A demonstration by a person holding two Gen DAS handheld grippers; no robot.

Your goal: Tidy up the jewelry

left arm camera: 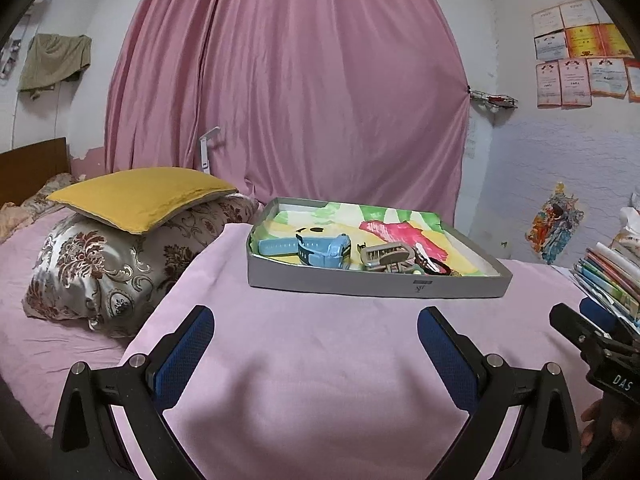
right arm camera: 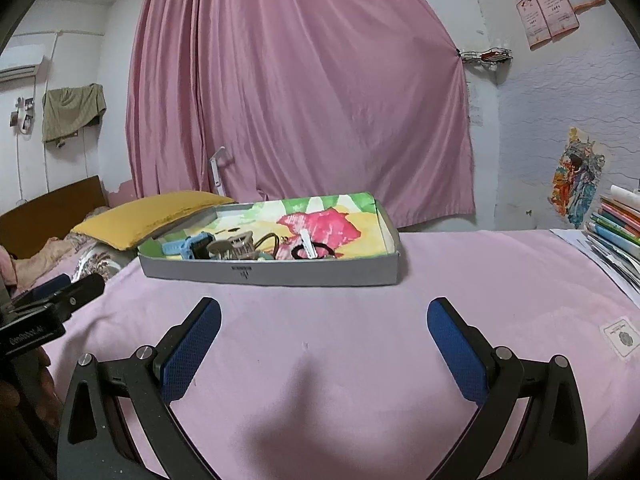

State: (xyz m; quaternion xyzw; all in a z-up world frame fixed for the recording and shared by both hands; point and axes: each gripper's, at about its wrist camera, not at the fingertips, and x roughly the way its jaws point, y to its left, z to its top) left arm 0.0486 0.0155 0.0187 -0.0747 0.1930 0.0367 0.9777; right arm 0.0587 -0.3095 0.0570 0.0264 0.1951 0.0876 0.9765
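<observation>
Hovering low over the pink cloth (left arm camera: pixel 304 360): left gripper (left arm camera: pixel 316 344) and right gripper (right arm camera: pixel 324 336), both with blue pads spread wide, nothing between them

Straight ahead of both sits the grey tray (left arm camera: pixel 360 284), shallow, long axis running left to right across the view, lined with colourful paper. It looks slightly nearer the left gripper and centred on it; from the right gripper it lies ahead and a little left

Jewelry heaped at the near-left of the tray: blue watch (left arm camera: pixel 320 250), tan hair claw (left arm camera: pixel 384 256) just beside it, black hair ties (right arm camera: pixel 308 252) further right, small bits tangled and hard to separate by eye

Judgement: the tray's near wall is the one obstacle, so a reach must go over it

Beyond and aside: yellow pillow (left arm camera: pixel 140 196) to the left, stacked books (right arm camera: pixel 616 224) to the right, pink curtain (left arm camera: pixel 288 80) behind
</observation>
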